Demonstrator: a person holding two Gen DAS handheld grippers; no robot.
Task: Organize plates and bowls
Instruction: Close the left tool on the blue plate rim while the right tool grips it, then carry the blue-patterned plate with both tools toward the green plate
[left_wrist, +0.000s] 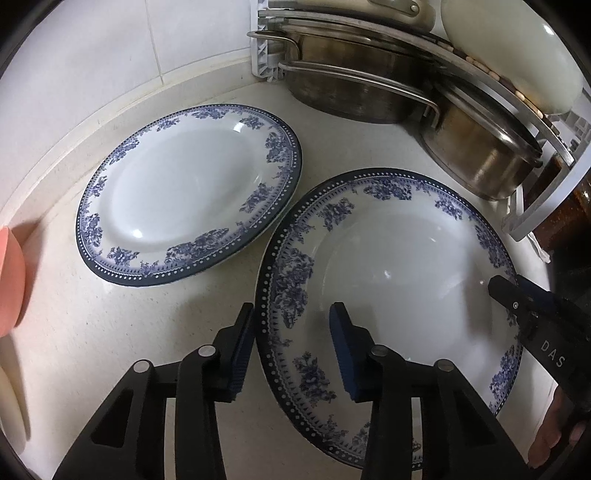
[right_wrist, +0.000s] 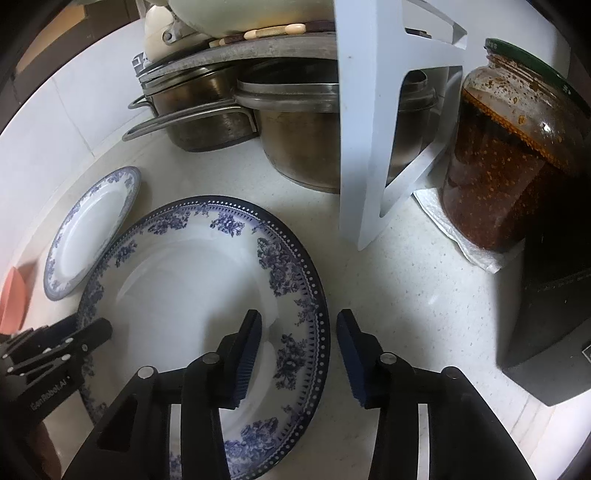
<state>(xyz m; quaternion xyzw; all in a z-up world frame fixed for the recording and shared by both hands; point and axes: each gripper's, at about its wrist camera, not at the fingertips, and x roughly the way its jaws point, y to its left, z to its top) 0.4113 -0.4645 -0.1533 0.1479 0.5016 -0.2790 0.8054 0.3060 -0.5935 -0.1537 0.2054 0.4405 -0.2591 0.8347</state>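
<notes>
A: Where does the near plate (left_wrist: 399, 266) sit?

B: Flat on the white counter (left_wrist: 122, 332), directly under both my tools. Blue floral rim, white well. The far plate (left_wrist: 188, 206), same pattern, lies to its left toward the tiled wall; from the left wrist view the near plate's rim seems to overlap or touch the far one's edge, but I cannot tell which.

A: Left gripper?

B: My left gripper (left_wrist: 293, 347) stands wide. Its fingers straddle the near plate's left rim, one pad over the counter, the other over the well. Nothing is held between them.

A: Right gripper?

B: My right gripper (right_wrist: 299, 354) is also spread wide, straddling the opposite rim of the same plate (right_wrist: 192, 295): one pad above the well, the other above bare counter (right_wrist: 424, 314). No grip. I cannot tell whether any pad touches the plate.

A: Surroundings?

B: Behind the plates, steel pots (left_wrist: 351, 85) sit nested under a white rack (right_wrist: 365, 129), with a cream vessel (left_wrist: 517, 55) on top. Right of the rack's leg, a glass jar (right_wrist: 506, 155) of dark red paste stands on a folded paper towel (right_wrist: 454, 229). A pink object (left_wrist: 11, 280) shows at the far left edge.
</notes>
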